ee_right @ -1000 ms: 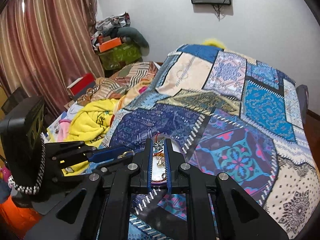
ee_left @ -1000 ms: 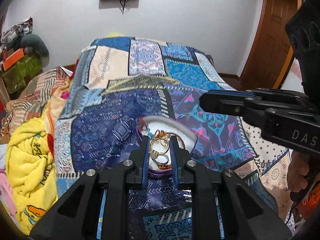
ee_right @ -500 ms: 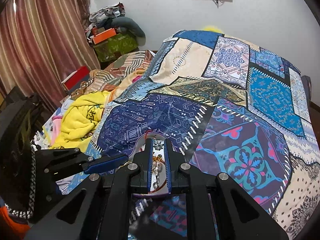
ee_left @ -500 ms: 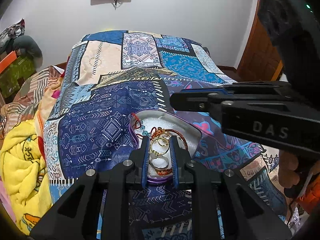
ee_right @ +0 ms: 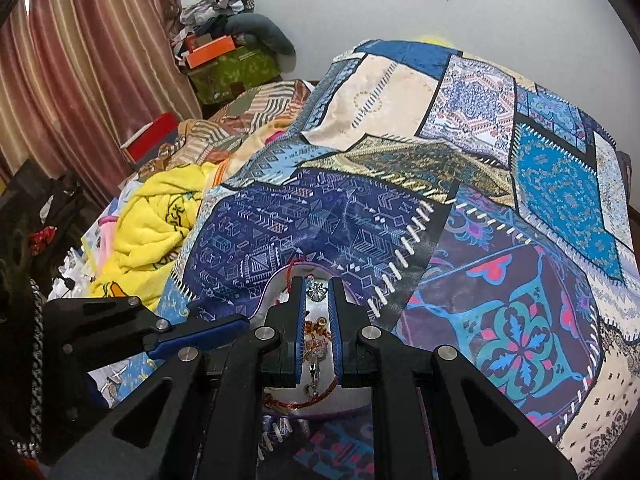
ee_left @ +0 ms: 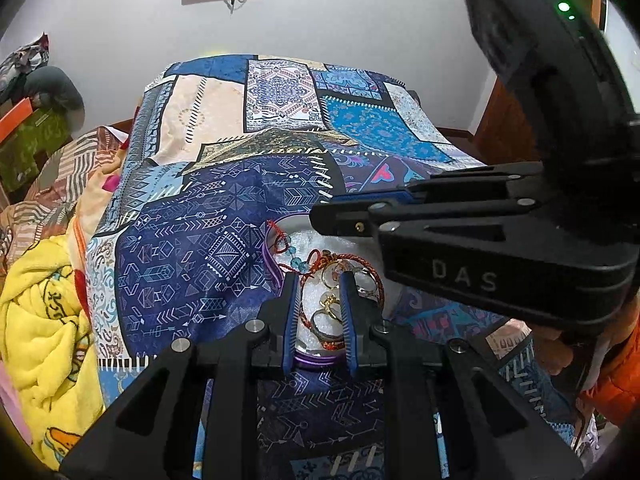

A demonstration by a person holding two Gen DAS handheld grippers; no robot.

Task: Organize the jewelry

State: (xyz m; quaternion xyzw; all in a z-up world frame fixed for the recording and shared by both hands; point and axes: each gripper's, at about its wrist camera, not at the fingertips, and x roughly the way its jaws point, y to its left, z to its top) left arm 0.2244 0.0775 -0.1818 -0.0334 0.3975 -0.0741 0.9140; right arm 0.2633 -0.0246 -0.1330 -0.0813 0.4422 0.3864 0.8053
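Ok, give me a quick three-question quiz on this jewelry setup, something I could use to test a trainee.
1. True or false: the jewelry tray sits on a bare wooden floor.
2. What colour is the tray's rim? A) green B) purple C) orange
3. Fill the gap: the beads strung on the red cord in the tray are ___.

Key
1. False. It rests on the patchwork bedspread.
2. B
3. Blue
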